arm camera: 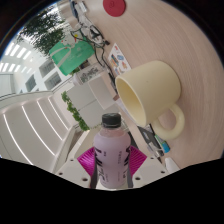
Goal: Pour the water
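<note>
The gripper (112, 166) seems to hold the bottle (111, 152) tight between its pads. The cup (150, 95) lies tipped just past the bottle's cap. Aim the bottle's mouth over the cup, then tip slowly.

The clear plastic bottle (113, 152) with its matt black screw cap (111, 121) looks smooth and faintly glossy, its wall letting a pale lilac tint show through from the magenta pads (90, 160) of the tongs (113, 168), which look soft and matt. At one o'clock from the cap, the cream-yellow mug (150, 95) has the smooth, lightly shiny glaze of ceramic. The white bench (35, 125) at nine o'clock is a smooth, painted-looking surface with a dull sheen.
</note>
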Demonstrator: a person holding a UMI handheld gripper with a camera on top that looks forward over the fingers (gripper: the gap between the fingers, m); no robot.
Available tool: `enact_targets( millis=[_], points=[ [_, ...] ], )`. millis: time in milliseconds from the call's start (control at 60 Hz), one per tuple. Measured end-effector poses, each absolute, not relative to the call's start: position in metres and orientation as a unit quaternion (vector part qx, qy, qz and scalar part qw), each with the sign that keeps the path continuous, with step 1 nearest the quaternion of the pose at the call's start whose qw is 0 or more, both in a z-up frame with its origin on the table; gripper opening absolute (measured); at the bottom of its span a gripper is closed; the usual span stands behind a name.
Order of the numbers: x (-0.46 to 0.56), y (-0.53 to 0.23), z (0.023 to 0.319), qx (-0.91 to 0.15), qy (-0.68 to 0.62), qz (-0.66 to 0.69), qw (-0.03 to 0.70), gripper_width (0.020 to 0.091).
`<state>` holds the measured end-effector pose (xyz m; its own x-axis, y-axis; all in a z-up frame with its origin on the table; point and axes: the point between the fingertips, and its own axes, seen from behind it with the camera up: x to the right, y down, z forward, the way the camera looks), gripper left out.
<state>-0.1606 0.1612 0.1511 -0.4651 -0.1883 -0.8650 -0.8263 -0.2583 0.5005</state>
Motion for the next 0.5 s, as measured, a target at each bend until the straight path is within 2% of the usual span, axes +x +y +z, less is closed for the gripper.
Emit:
enact_targets(
  millis=[17,33,83,167,200,217,400,500],
  points=[
    [-0.159,0.161,0.148,-0.447,0.563,0.653,0.238,0.0412],
    [-0.157,0.151,0.159,-0.437,0.572,0.658,0.222,0.0412],
    [-0.16,0.167,0.149,-0.415,0.598,0.656,0.201,0.0413],
    [-0.155,0.166,0.156,-0.361,0.608,0.686,0.174,0.0413],
    [-0.15,0.144,0.16,-0.351,0.594,0.705,0.166,0.041],
    [-0.153,0.167,0.162,-0.349,0.616,0.687,0.162,0.041],
    [-0.156,0.168,0.161,-0.338,0.622,0.691,0.145,0.0414],
    [-0.157,0.168,0.165,-0.367,0.609,0.686,0.154,0.0413]
  ],
)
